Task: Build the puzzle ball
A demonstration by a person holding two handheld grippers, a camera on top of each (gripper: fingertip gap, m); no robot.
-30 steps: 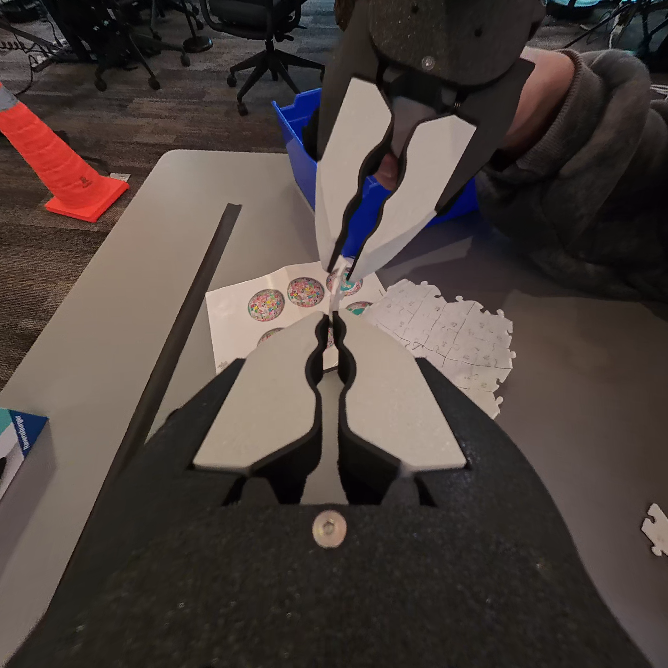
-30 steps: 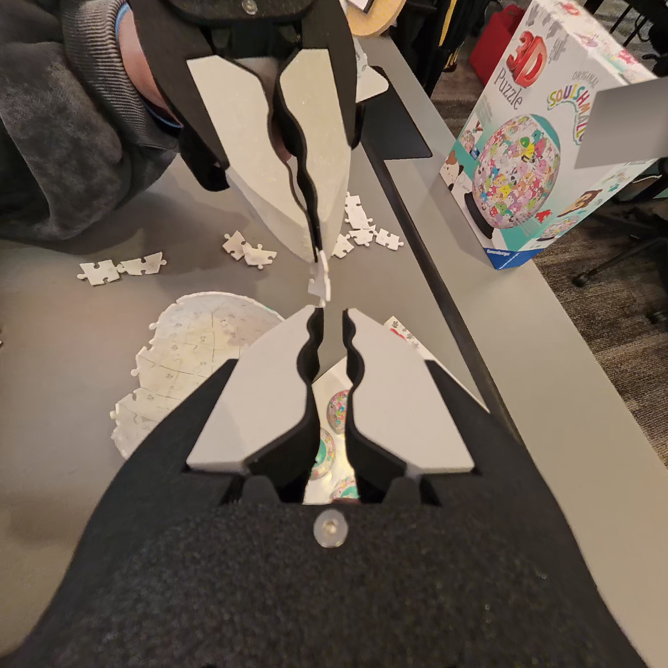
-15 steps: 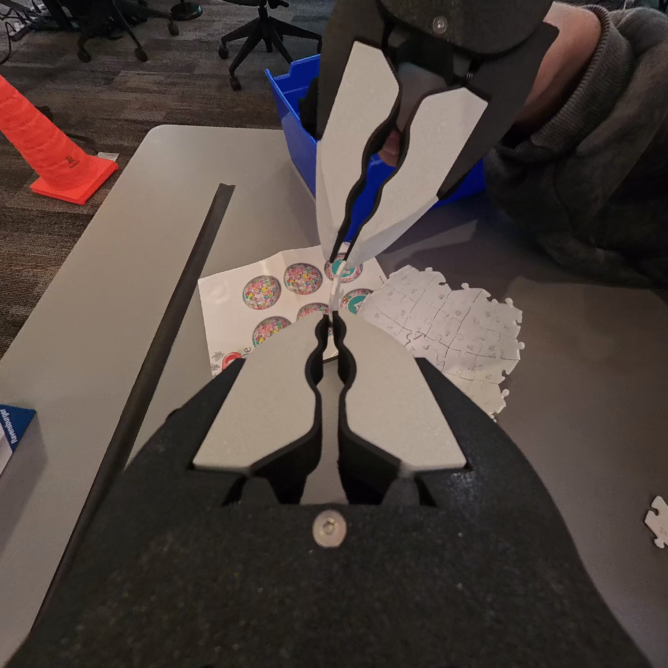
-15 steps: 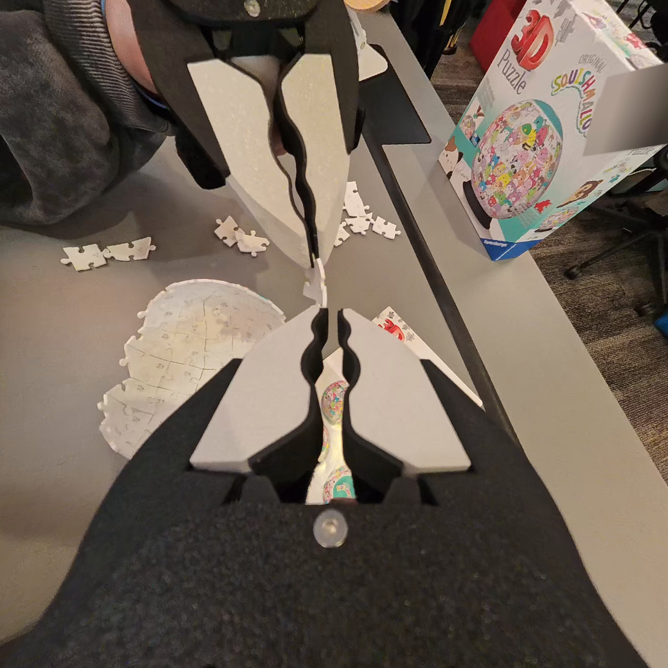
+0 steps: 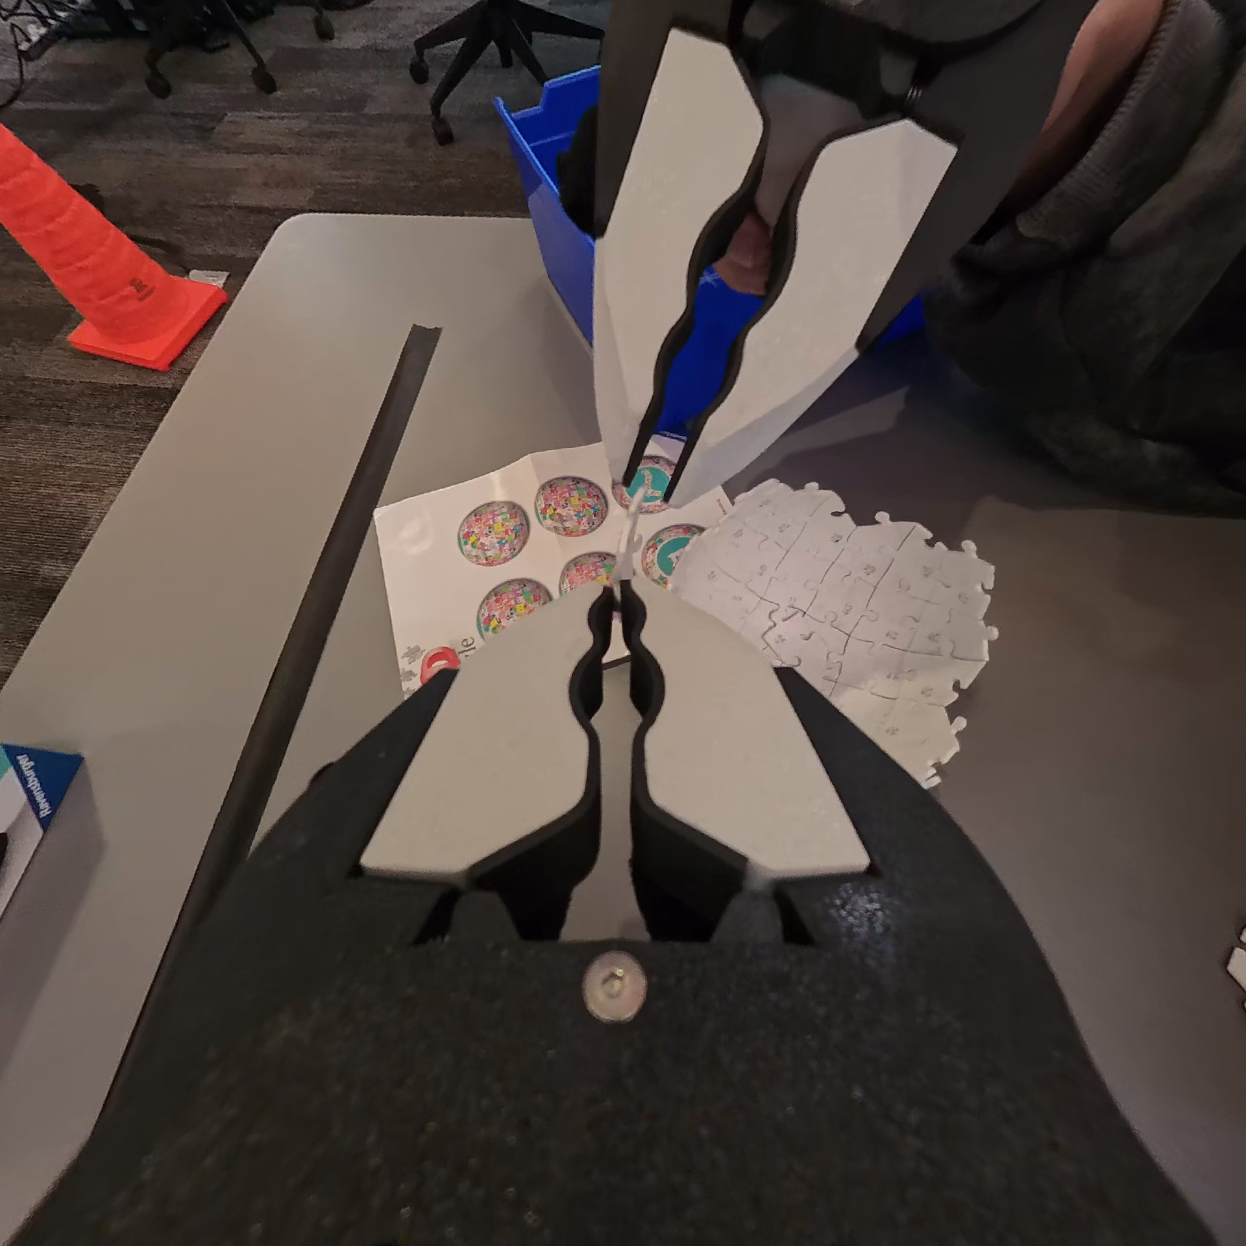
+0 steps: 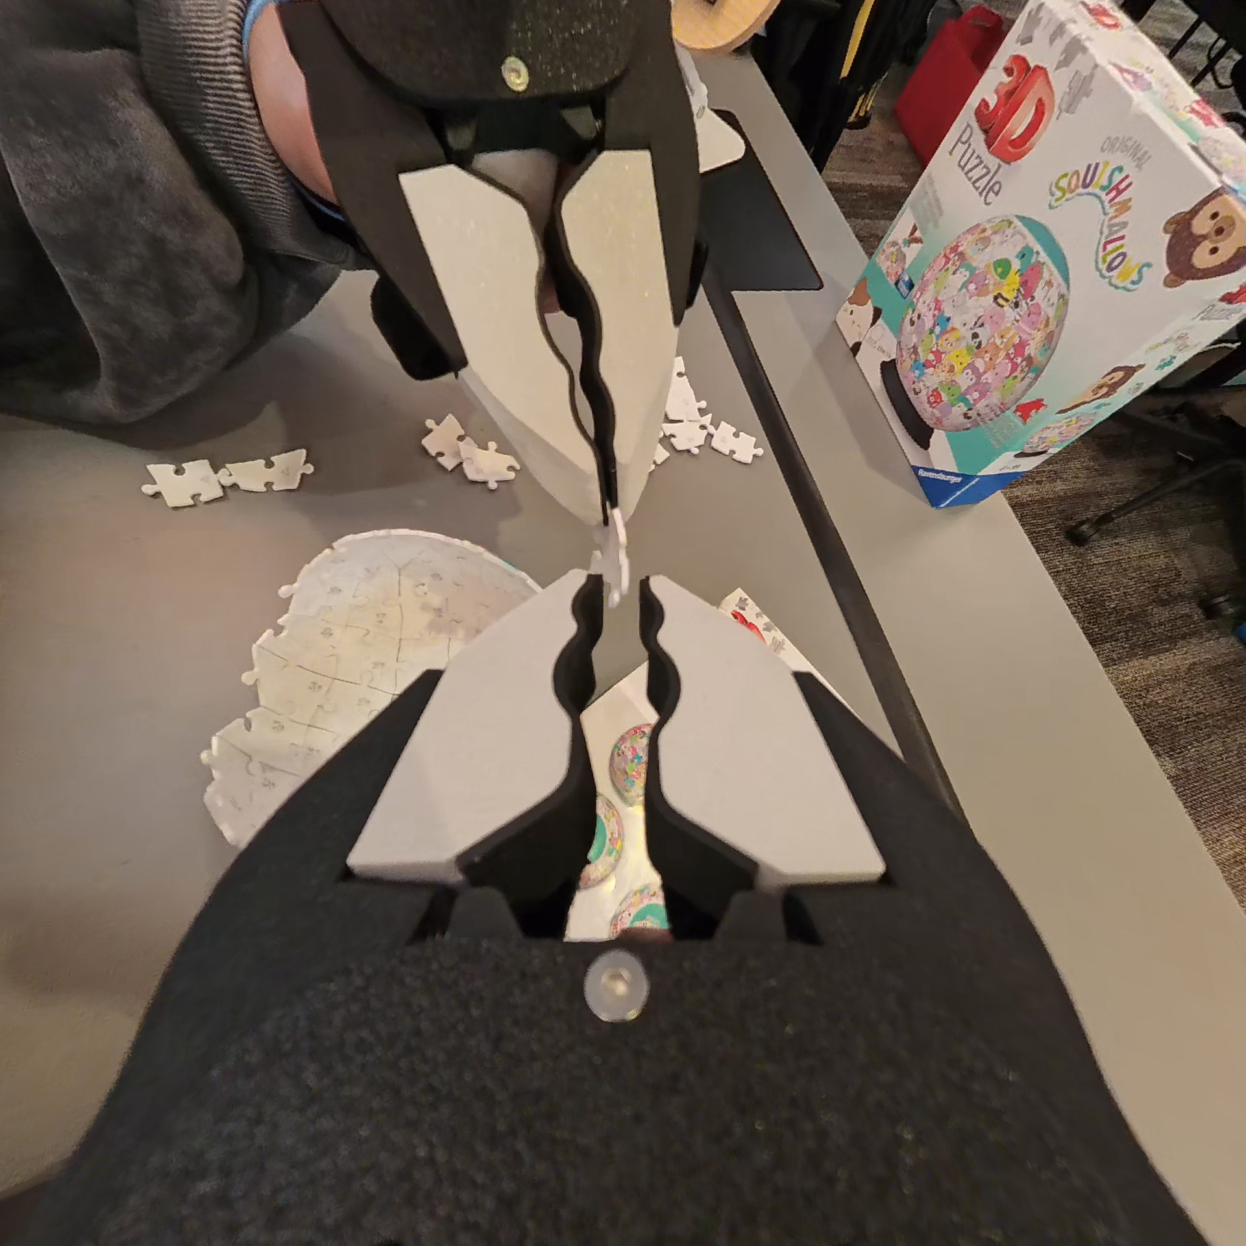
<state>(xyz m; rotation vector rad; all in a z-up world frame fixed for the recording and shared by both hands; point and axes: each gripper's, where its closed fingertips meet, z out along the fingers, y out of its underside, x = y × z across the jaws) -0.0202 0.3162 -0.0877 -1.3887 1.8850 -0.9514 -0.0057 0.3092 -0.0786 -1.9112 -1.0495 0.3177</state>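
This looks like an office or lab workspace. Beyond the grey table [image 5: 202,539] lies dark carpet [image 5: 236,155] with rolling office chairs [image 5: 485,40], and an orange cone [image 5: 81,249] stands beside it.

A small white puzzle piece [image 6: 612,554] hangs edge-on above the table; the curved, part-built white shell [image 6: 350,667] lies at its eight o'clock.

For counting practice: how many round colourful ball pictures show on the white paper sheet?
6 ball pictures: far row of three, near row of three, on the white paper sheet; more may be hidden.
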